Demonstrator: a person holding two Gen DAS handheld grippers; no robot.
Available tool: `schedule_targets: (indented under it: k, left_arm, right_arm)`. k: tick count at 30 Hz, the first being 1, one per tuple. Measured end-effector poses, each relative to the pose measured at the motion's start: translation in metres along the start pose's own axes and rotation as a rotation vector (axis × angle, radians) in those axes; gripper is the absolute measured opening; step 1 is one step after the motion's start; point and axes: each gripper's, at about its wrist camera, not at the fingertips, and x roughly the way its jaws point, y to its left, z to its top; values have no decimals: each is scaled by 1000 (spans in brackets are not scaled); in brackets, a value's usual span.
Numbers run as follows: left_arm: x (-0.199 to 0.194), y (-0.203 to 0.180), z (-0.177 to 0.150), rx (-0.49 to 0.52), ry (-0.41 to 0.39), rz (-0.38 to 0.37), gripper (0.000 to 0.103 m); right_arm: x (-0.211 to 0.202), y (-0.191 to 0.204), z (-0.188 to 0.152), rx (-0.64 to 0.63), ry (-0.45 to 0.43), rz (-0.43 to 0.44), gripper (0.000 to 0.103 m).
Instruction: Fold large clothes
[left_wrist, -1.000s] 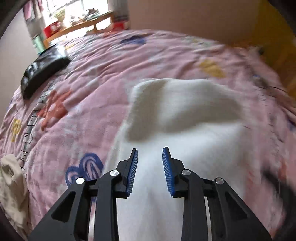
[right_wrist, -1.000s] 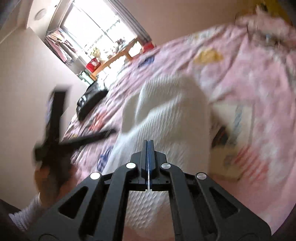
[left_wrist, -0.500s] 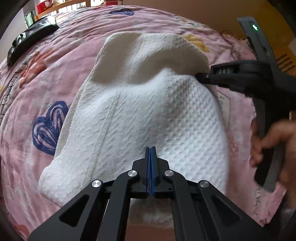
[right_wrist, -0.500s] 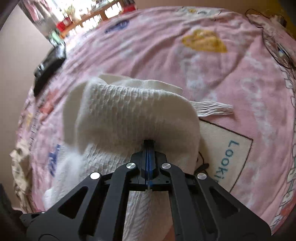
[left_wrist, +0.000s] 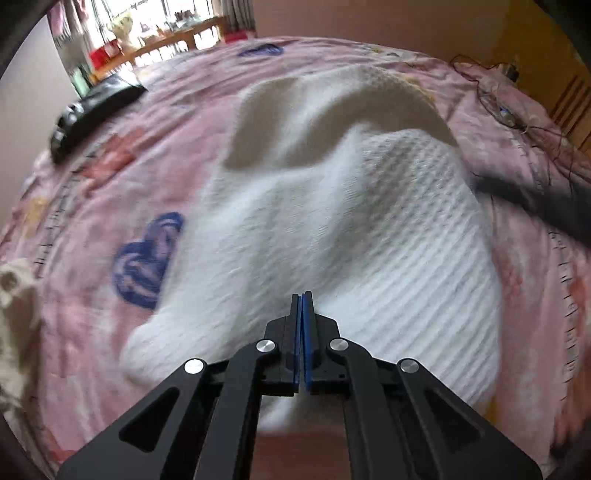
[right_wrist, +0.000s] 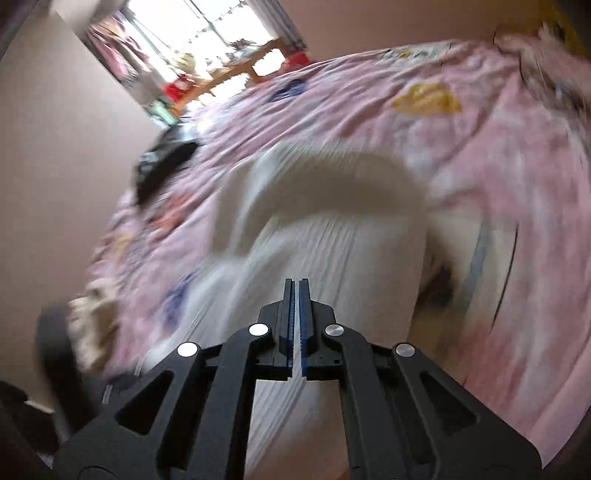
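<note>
— What's the garment?
— A white waffle-knit sweater, bulky, partly blurred.
— Where is it?
— On the pink bed, its near part lifted and arched over the part lying flat behind.

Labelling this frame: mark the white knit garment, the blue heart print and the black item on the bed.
white knit garment (left_wrist: 406, 236), left wrist view, textured upper surface.
blue heart print (left_wrist: 146, 258), left wrist view, heart's middle.
black item (left_wrist: 98, 110), left wrist view, its top face.
</note>
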Motion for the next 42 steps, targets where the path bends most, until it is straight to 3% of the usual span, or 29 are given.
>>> schedule_targets:
  k: [3, 6, 8, 10, 12, 15, 20, 22, 24, 27, 29, 33, 36, 39, 42]
  left_arm:
    - [5, 22, 2, -51, 50, -84, 3]
    - [12, 24, 5, -51, 103, -110, 3]
    - [25, 21, 3, -30, 133, -74, 3]
    - [43, 13, -1, 7, 137, 28, 4]
    - [45, 6, -3, 32, 116, 124, 3]
    - [40, 3, -3, 7, 116, 143, 3]
    - [0, 2, 6, 34, 55, 50, 3]
    - [-20, 2, 20, 21, 31, -41, 3]
    - [-30, 2, 48, -15, 31, -150, 3]
    - [-12, -20, 90, -2, 97, -276, 3]
    - [23, -35, 115, -6, 181, -283, 3]
    - [74, -39, 128, -82, 323, -309, 3]
    - [86, -36, 127, -74, 327, -274, 3]
    - [94, -25, 127, -153, 358, -296, 3]
    - [78, -33, 127, -78, 327, -279, 3]
  right_arm:
    - [-12, 9, -54, -49, -1, -26, 2]
    - [-5, 11, -59, -78, 12, -63, 0]
    - [15, 13, -59, -108, 45, -82, 0]
    - [39, 16, -65, -153, 56, -87, 0]
    - [44, 11, -64, -105, 20, -66, 0]
    - [31, 9, -69, -56, -35, -65, 0]
    - [-24, 7, -62, 35, -136, -34, 0]
    - [-37, 6, -59, 56, -159, 4, 3]
    - [-28, 10, -61, 60, -111, 75, 3]
    - [-6, 27, -76, -16, -35, 13, 3]
    - [3, 28, -86, -37, -42, -31, 0]
    - [17, 16, -96, -5, -37, -58, 0]
    - [27, 25, -96, -80, -37, -96, 0]
    - [29, 23, -93, -55, -26, -85, 0]
    - [15, 19, -88, -2, -42, -30, 2]
